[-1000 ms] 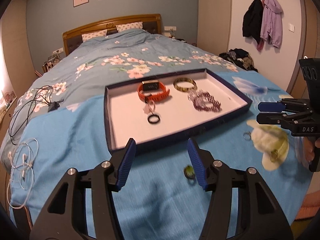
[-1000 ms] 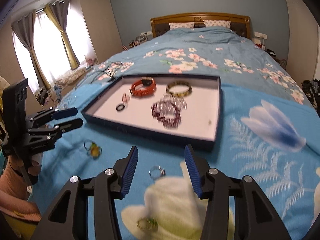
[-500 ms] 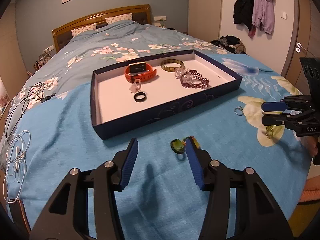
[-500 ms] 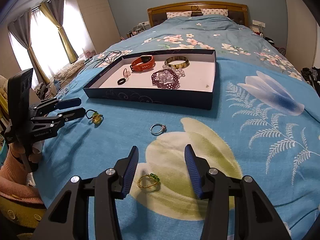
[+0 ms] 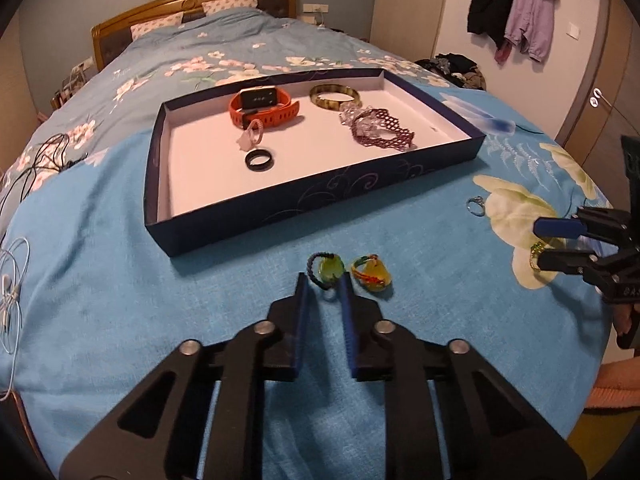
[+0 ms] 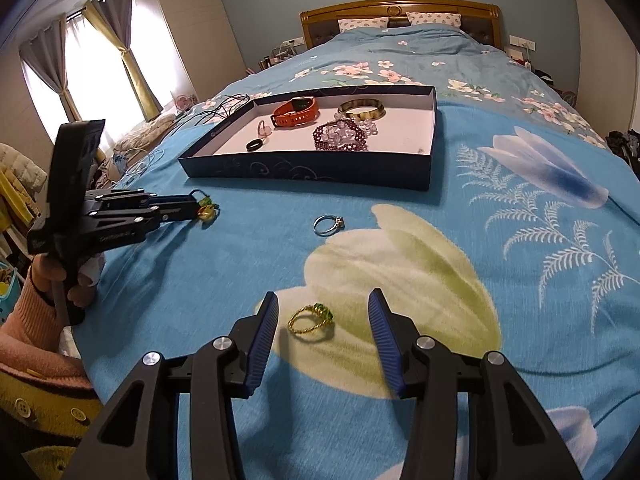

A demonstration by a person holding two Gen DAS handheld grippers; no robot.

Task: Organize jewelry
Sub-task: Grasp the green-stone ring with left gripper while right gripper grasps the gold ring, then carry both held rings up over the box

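Note:
A dark blue tray (image 5: 360, 184) on the bed holds an orange watch (image 5: 262, 106), a green bangle (image 5: 335, 96), a purple bracelet (image 5: 382, 132), a pink ring and a black ring (image 5: 259, 160). My left gripper (image 5: 325, 278) has narrowed around a green stone ring (image 5: 330, 270) on the bedspread; a yellow stone ring (image 5: 370, 272) lies just right of it. My right gripper (image 6: 322, 312) is open, its fingers on either side of a gold ring with a green stone (image 6: 312, 320). A silver ring (image 6: 329, 225) lies between that ring and the tray (image 6: 304, 170).
White earphones (image 5: 12, 280) and black cables (image 5: 36, 160) lie at the bed's left side. Coats hang on the right wall (image 5: 512, 20). The bed's rounded foot edge is close under both grippers.
Both grippers have moved down and forward toward the bedspread. My left gripper has narrowed around the green stone ring. The gold ring now sits between the right fingers.

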